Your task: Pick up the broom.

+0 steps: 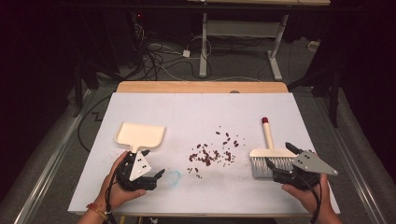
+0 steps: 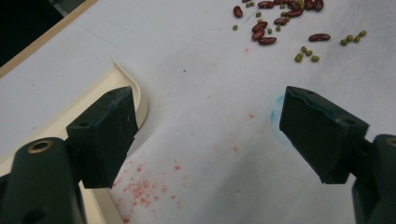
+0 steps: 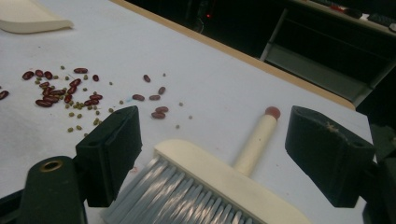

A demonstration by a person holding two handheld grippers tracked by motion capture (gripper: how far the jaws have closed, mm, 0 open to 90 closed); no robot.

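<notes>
My left gripper sits at the near left edge of the white table, jaws spread wide, nothing between them. In the left gripper view the left jaw hangs over the rim of the cream plastic dustpan; touching or not, I cannot tell. My right gripper is at the near right, jaws just as wide and empty, straddling the head of the small cream hand brush with grey bristles.

The brush looks light and rigid in head and handle, with soft bristles that would splay if squeezed, so I'd clamp the hard head or the round handle, which may roll. The dustpan looks light, stiff and smooth; its short stub handle, nearest my left gripper, is the best hold.

Farther out, mid-table, lie scattered red kidney beans and small green beans, loose and likely to roll.
</notes>
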